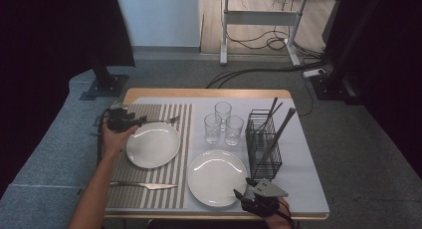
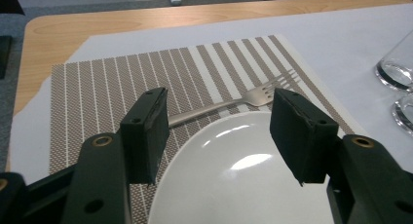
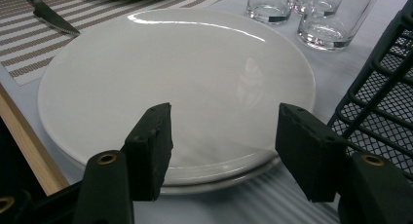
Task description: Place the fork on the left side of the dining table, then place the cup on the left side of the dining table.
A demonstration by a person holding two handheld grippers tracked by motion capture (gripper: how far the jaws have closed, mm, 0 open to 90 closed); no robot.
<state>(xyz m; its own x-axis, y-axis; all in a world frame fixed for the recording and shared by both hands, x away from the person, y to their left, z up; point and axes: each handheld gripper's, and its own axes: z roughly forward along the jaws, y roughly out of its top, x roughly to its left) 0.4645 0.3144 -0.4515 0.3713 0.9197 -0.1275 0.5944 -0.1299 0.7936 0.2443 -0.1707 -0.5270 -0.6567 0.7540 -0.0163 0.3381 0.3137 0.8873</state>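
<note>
My left gripper [image 1: 138,121] hovers open over the far left rim of a white plate [image 1: 153,144] on the striped placemat [image 1: 174,114]. In the left gripper view its jaws [image 2: 219,131] stand apart above the plate [image 2: 243,180], with a silver fork [image 2: 234,104] lying on the mat just beyond them. My right gripper [image 1: 247,190] is open at the near right edge of a second white plate [image 1: 217,177]. In the right gripper view nothing sits between its jaws [image 3: 224,146], and that plate [image 3: 170,73] lies just ahead of them.
A knife [image 1: 144,185] lies on the placemat's near side. Three empty glasses [image 1: 223,123] stand mid-table. A black wire basket [image 1: 263,144] with long dark utensils stands right of them, close to my right gripper. The table's front edge [image 1: 214,215] is near.
</note>
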